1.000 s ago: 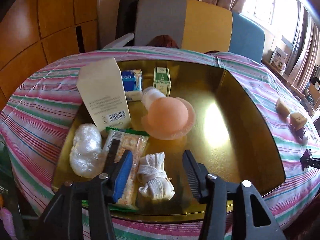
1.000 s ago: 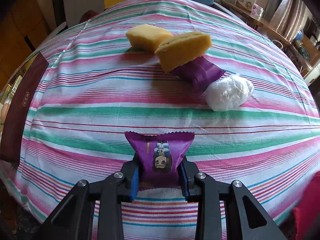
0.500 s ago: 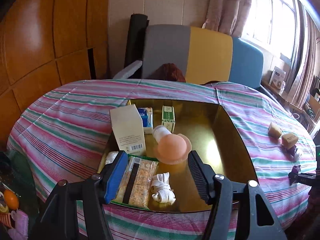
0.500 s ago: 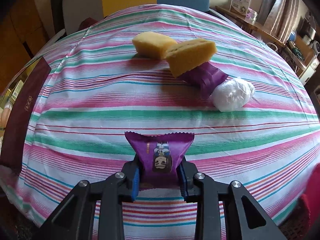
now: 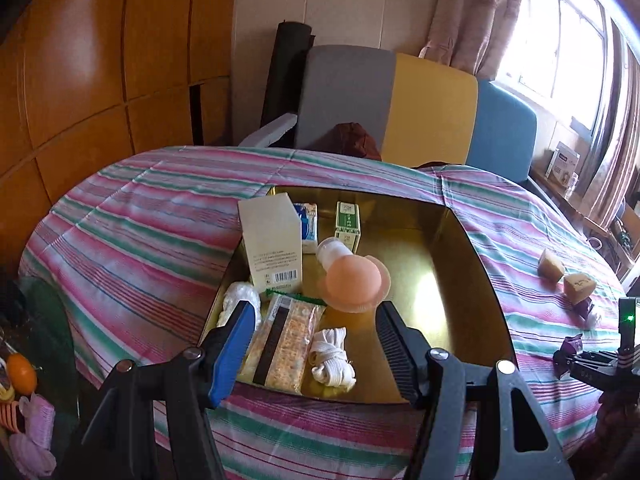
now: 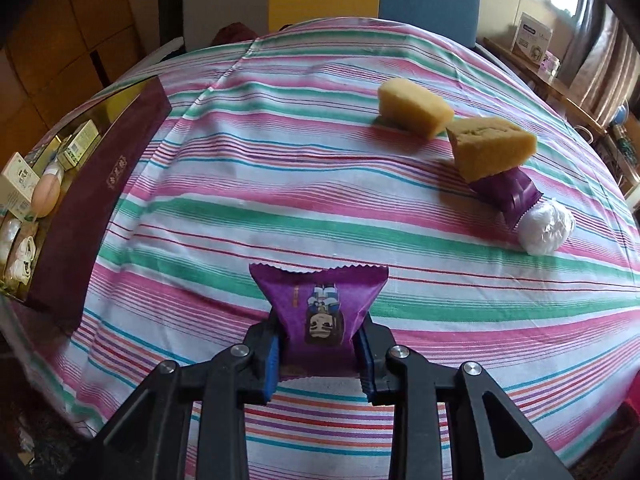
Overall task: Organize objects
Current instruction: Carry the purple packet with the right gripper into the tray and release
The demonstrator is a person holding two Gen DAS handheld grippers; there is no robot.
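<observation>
The right tool [image 6: 320,354] pinches a purple snack packet [image 6: 320,312] between its blue pads, holding it above the striped cloth of the worktop [image 6: 280,200]. Farther off on the cloth lie two yellow sponge pieces [image 6: 414,108], one of them resting on a second purple packet [image 6: 508,192], with a white plastic ball [image 6: 546,232] touching that packet. The left tool [image 5: 316,344] stands spread with nothing between its fingers, above the near edge of a gold-lined box [image 5: 440,280]. Inside the box sit a white carton [image 5: 272,236], a green carton [image 5: 347,228], a peach dome-shaped thing [image 5: 354,284], a cracker pack [image 5: 286,340] and a bundle of white cord [image 5: 332,354].
</observation>
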